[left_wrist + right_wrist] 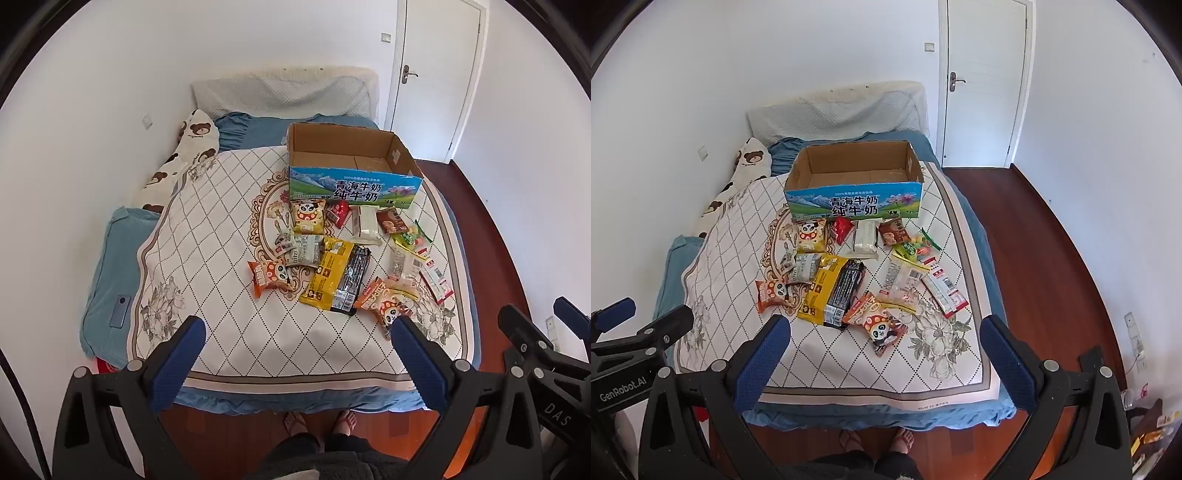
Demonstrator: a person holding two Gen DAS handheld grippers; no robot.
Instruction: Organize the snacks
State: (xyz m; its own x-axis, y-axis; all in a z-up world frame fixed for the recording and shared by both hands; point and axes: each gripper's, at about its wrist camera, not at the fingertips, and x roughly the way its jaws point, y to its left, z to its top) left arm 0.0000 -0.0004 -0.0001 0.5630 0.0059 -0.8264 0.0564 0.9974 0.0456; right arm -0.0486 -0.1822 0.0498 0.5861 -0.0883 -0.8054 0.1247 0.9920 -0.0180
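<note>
Several snack packets lie scattered on the bed in front of an open cardboard milk box (354, 184) (855, 201), which looks empty inside. Among them are a yellow packet (328, 275) (822, 291), a black packet (351, 282) (846, 291), orange panda packets (269, 275) (884, 328) and a white packet (365, 225) (866, 240). My left gripper (297, 332) is open and empty, held above the bed's near end. My right gripper (886, 330) is open and empty too, held above the near end, short of the snacks.
The bed has a white quilted mat (229, 236) (738, 236) over a blue sheet, with pillows and a bear-print cushion (192, 136) at the far left. A phone (120, 310) lies on the blue pillow. A white door (986, 85) and wooden floor (1034, 240) are at the right.
</note>
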